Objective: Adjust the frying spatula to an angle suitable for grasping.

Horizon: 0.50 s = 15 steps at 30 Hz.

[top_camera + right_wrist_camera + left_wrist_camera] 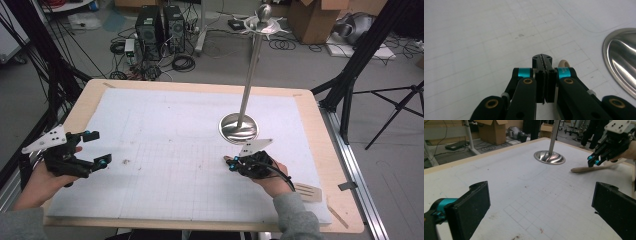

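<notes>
My left gripper (98,148) hovers over the left side of the white mat (165,130), its jaws wide open with nothing between them (541,205). My right gripper (231,164) sits low over the mat in front of a metal stand (239,127) and is shut, the jaws pressed together (542,58). A wooden spatula (584,168) lies on the mat under that gripper (592,163). Its slotted blade (307,191) sticks out behind the right hand, and its looped handle end (564,63) peeks out beside the right jaw. I see nothing held between those jaws.
The stand's shiny round base (549,157) and tall pole (252,65) rise from the mat's right half, just beyond the right gripper; the base's rim (621,57) is close on its right. The mat lies on a wooden table (332,150).
</notes>
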Tool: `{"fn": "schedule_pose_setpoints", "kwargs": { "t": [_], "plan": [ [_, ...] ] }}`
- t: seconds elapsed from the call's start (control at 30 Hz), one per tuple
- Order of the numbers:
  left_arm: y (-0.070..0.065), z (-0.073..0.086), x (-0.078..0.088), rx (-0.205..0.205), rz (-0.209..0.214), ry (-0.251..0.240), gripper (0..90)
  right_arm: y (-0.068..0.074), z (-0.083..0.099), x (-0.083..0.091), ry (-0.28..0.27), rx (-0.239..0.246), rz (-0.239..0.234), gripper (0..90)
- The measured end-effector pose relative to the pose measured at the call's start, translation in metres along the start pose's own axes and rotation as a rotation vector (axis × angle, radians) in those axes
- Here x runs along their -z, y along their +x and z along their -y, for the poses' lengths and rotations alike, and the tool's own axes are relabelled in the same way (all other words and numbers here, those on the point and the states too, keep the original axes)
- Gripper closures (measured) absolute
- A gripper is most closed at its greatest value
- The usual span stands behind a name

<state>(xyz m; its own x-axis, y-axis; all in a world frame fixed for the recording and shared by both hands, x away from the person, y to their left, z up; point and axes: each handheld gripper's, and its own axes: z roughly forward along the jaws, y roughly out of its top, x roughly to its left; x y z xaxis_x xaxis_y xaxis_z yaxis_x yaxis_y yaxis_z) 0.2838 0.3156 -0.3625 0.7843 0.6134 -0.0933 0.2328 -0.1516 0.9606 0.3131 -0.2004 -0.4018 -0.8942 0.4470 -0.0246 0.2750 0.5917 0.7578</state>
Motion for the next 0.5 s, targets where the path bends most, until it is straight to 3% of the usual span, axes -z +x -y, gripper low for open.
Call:
{"fn": "schedule_pose_setpoints", "kwargs": {
  "t": [0.07,0.27,0.5],
  "plan": [
    [0.0,-0.001,-0.002,-0.001,0.005,-0.003,2.2,0.0,-0.001,0.01,-0.004,0.008,-0.006,90.0],
    [0.002,-0.003,-0.009,-0.001,0.023,-0.005,2.2,-0.004,0.004,0.039,-0.05,-0.029,0.016,90.0],
    [0.003,-0.005,-0.02,-0.003,0.045,0.0,2.2,-0.016,0.029,0.074,-0.092,-0.058,0.063,90.0]
  ]
}}
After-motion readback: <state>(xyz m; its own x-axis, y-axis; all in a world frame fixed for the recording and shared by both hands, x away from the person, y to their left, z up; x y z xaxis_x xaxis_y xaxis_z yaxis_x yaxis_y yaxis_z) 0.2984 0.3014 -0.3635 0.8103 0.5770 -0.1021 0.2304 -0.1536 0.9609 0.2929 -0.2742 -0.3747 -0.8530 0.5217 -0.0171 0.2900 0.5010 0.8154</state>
